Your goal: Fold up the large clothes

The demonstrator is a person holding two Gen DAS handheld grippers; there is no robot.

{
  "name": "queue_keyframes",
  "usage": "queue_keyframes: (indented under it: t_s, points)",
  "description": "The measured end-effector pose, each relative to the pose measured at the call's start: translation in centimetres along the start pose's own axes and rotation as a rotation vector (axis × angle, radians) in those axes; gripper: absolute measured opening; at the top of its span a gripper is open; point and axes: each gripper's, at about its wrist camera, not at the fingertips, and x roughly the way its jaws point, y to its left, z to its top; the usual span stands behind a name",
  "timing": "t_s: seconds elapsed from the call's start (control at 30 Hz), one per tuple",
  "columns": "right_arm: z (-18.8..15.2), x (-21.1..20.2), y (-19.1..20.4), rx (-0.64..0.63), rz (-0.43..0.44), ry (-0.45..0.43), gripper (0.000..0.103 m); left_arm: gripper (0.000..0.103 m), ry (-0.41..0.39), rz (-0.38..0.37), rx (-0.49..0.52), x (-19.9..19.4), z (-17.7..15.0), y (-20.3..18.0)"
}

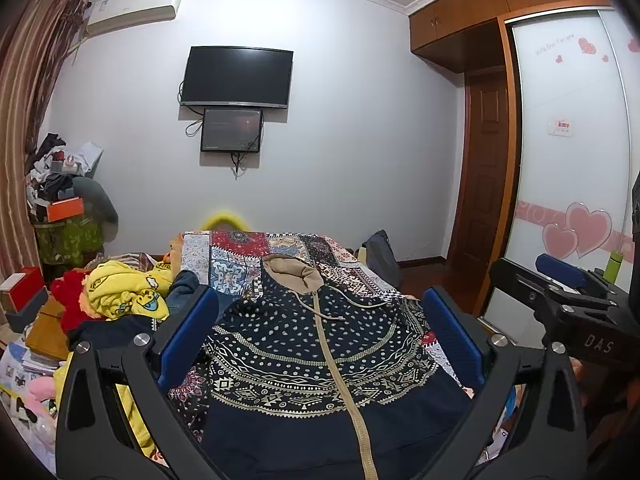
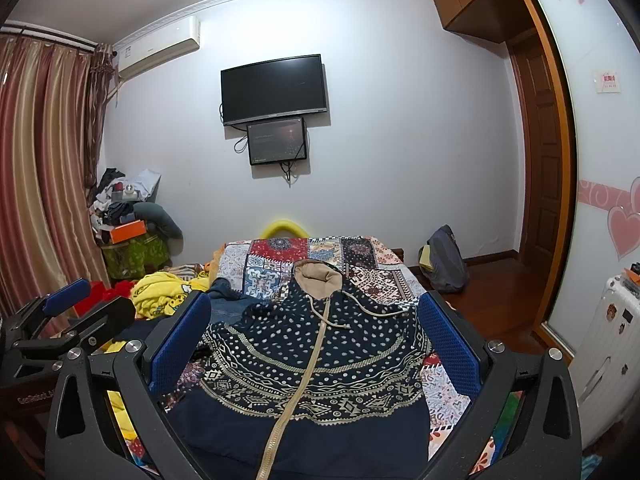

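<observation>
A navy patterned hoodie with a beige zipper and beige-lined hood lies flat, front up, on the patchwork bedspread; it also shows in the right wrist view. Its sleeves look folded in. My left gripper is open and empty, held above the hoodie's chest. My right gripper is open and empty, also above the hoodie. The right gripper shows at the right of the left wrist view, and the left gripper at the left of the right wrist view.
A pile of yellow and red clothes and jeans lies on the bed's left. Boxes and clutter stand at the far left by the curtain. A backpack leans at the bed's right. A white suitcase stands by the wardrobe.
</observation>
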Motion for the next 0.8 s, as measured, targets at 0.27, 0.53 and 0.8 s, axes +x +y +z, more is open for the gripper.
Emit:
queue_keyframes:
  t_s: [0.27, 0.53, 0.8]
  points:
    - [-0.08, 0.11, -0.02, -0.002, 0.000, 0.002, 0.103, 0.103, 0.005, 0.001, -0.006, 0.21, -0.09, 0.22]
    - [-0.14, 0.28, -0.03, 0.001, 0.001, 0.007, 0.103, 0.103, 0.006, 0.008, -0.002, 0.26, -0.18, 0.25]
    - [-0.18, 0.45, 0.03, 0.000, 0.000, 0.011, 0.103, 0.103, 0.009, 0.009, -0.009, 0.42, -0.25, 0.75]
